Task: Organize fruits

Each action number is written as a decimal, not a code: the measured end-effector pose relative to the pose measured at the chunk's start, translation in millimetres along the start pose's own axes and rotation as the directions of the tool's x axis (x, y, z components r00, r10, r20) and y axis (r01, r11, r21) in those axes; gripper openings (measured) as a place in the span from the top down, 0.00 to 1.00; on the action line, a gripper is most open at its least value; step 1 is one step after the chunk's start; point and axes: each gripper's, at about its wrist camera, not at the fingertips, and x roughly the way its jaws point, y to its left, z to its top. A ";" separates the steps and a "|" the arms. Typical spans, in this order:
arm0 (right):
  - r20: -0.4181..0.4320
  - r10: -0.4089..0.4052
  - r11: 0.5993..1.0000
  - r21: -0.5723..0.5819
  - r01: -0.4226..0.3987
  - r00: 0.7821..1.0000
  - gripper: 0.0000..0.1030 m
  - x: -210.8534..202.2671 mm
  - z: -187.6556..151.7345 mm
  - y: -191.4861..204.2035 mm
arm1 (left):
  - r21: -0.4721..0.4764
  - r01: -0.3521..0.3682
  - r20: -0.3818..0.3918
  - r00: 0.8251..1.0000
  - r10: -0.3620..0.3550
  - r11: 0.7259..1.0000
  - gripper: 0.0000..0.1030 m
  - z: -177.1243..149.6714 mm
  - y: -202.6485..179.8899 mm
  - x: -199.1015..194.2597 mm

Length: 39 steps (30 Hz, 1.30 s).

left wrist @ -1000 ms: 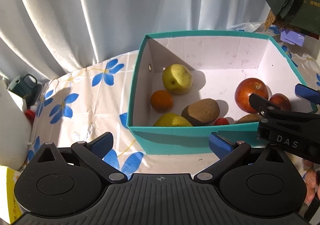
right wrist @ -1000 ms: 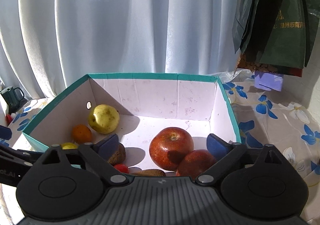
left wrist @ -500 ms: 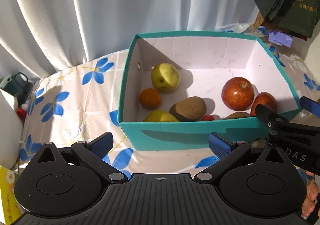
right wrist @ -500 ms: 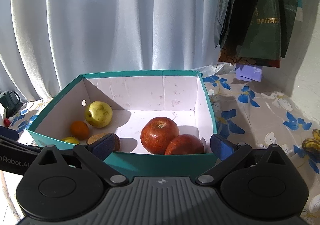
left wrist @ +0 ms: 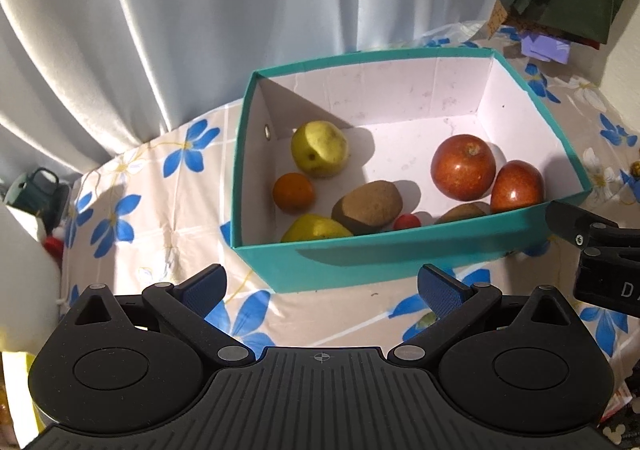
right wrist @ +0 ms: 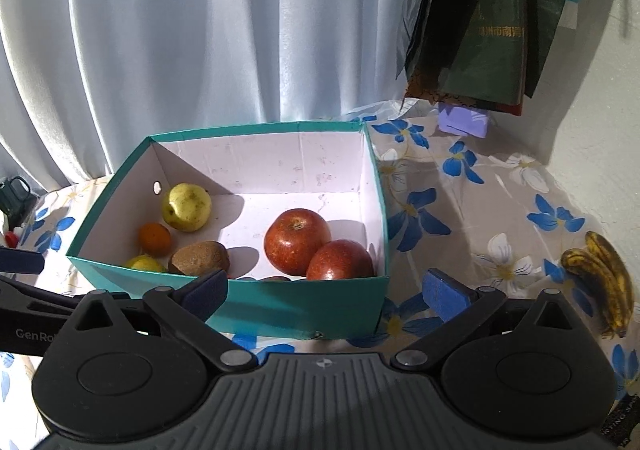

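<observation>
Pale curtains [right wrist: 200,50] hang behind the flowered tablecloth [left wrist: 160,210] you are working over. On that cloth sits the teal box [left wrist: 360,262], white inside, and most of the fruit already lies in it. At its left side you have a yellow-green apple [left wrist: 319,148] by the far-left wall, a small orange [left wrist: 293,191] just nearer, and a yellow fruit [left wrist: 314,228] tucked against the near wall. One brown kiwi [left wrist: 368,206] lies in the middle near the front, with a small red fruit [left wrist: 407,221] beside it and a second brown fruit [left wrist: 460,212] partly hidden behind the rim. Two red apples touch at the right: the big red apple [left wrist: 463,166] and the smaller red apple [left wrist: 516,186] against the right wall.

Your left gripper [left wrist: 320,290] hovers in front of the box's near wall, fingers spread wide and holding nothing. Your right gripper [right wrist: 326,292] hangs at the box's near-right corner, also spread and empty, and that corner stands between its fingers and the fruit inside.

Outside the box, to the right on the cloth, lie spotted bananas [right wrist: 600,274], well apart from it. Dark green bags [right wrist: 492,18] hang at the far right above a small purple item [right wrist: 464,120]. A dark green mug [left wrist: 38,190] stands at the far left edge.
</observation>
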 end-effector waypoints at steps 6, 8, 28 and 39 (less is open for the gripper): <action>-0.080 -0.049 0.999 0.004 0.050 0.996 0.00 5.0 4.6 0.7 | 0.031 -0.141 -0.004 0.990 0.141 0.989 0.00 6.3 -6.3 4.1; -0.112 -0.083 0.997 -0.009 0.082 0.990 0.00 10.6 6.3 1.3 | 0.014 -0.147 -0.011 0.989 0.148 0.989 0.00 10.6 -3.2 3.9; -0.332 -0.178 0.971 -0.214 0.110 0.926 0.00 63.6 28.5 28.9 | 0.036 -0.011 -0.133 0.991 0.015 0.999 0.00 27.9 -1.9 26.5; -0.394 -0.179 0.970 -0.222 0.095 0.901 0.00 80.3 28.3 29.0 | 0.037 0.020 -0.173 0.985 -0.013 0.999 0.00 31.3 -1.0 40.2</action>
